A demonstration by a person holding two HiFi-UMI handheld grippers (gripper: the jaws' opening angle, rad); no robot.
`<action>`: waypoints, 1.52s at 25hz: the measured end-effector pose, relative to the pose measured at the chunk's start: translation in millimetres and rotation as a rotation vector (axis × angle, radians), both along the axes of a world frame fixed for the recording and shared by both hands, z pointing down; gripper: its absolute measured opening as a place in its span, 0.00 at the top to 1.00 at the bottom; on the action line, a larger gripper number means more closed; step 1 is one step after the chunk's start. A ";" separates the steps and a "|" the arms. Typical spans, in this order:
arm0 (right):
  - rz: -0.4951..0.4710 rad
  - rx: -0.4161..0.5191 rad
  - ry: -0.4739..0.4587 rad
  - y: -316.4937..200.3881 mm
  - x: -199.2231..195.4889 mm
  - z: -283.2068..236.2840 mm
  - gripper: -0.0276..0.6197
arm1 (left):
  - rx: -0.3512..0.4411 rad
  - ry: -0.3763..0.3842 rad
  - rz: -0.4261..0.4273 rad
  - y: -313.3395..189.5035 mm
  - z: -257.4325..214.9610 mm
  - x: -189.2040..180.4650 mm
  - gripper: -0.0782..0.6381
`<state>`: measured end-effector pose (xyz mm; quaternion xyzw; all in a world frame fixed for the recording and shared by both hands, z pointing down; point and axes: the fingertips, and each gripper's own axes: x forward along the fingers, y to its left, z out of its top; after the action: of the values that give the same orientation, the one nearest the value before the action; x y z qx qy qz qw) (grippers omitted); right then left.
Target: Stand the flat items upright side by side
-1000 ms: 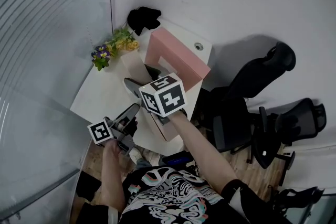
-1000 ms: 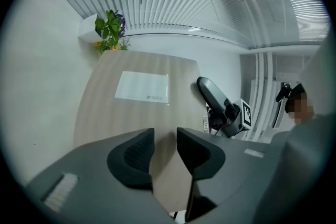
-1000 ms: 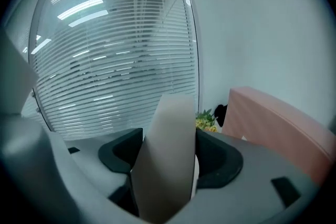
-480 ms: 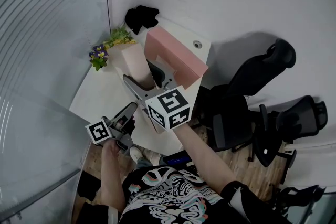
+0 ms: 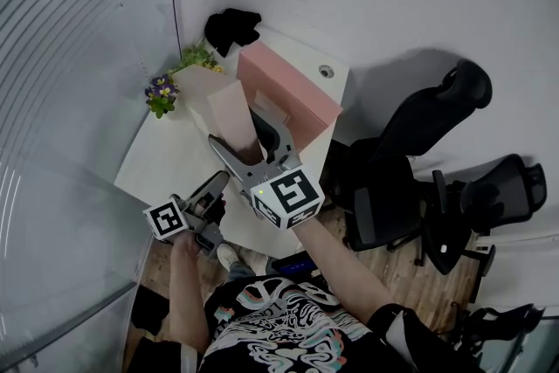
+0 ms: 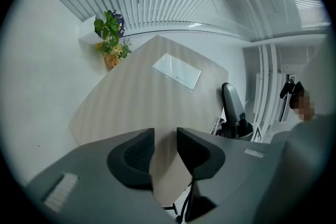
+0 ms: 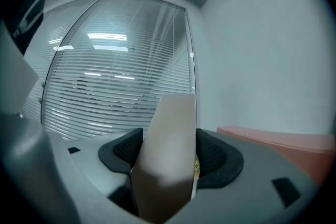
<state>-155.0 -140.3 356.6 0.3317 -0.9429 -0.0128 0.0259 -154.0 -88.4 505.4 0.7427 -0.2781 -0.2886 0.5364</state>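
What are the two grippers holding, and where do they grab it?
The right gripper holds a tan flat box by one end, with a jaw pressed on each side. The left gripper holds nothing; its jaws stand apart.

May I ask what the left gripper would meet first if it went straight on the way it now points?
Probably the pale beige tabletop, lying beyond the open, empty left gripper; depth is unclear, so it might skim above it.
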 end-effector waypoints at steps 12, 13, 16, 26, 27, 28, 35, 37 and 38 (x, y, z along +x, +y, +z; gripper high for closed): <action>0.016 0.076 -0.035 26.5 31.7 8.5 0.47 | -0.048 -0.023 0.041 5.6 17.4 18.4 0.73; 0.023 0.071 -0.020 27.5 34.3 12.8 0.47 | -0.052 -0.028 0.045 6.0 18.8 20.3 0.73; 0.049 0.020 0.068 28.3 42.8 38.8 0.49 | -0.060 -0.029 0.051 7.2 22.2 24.5 0.73; 0.087 -0.134 0.146 34.1 81.7 85.6 0.49 | -0.098 -0.074 0.002 3.7 41.3 17.4 0.73; 0.089 -0.143 0.149 33.6 84.3 87.5 0.49 | -0.108 -0.099 -0.011 1.3 47.1 15.1 0.73; 0.088 -0.147 0.156 33.8 85.7 89.1 0.49 | -0.119 -0.120 -0.026 -1.4 51.5 12.8 0.73; 0.093 -0.179 0.202 39.9 89.8 97.5 0.49 | -0.148 -0.265 -0.034 -10.9 69.6 13.7 0.73; 0.096 -0.188 0.228 41.0 90.7 97.4 0.49 | -0.160 -0.250 -0.034 -12.5 73.2 16.6 0.73; 0.099 -0.185 0.238 41.7 91.7 96.9 0.49 | -0.166 -0.242 -0.037 -13.6 74.8 17.8 0.73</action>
<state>-63.3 -98.6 453.5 0.3702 -0.9128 0.0362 0.1686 -136.1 -102.0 580.3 0.7199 -0.3774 -0.1827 0.5532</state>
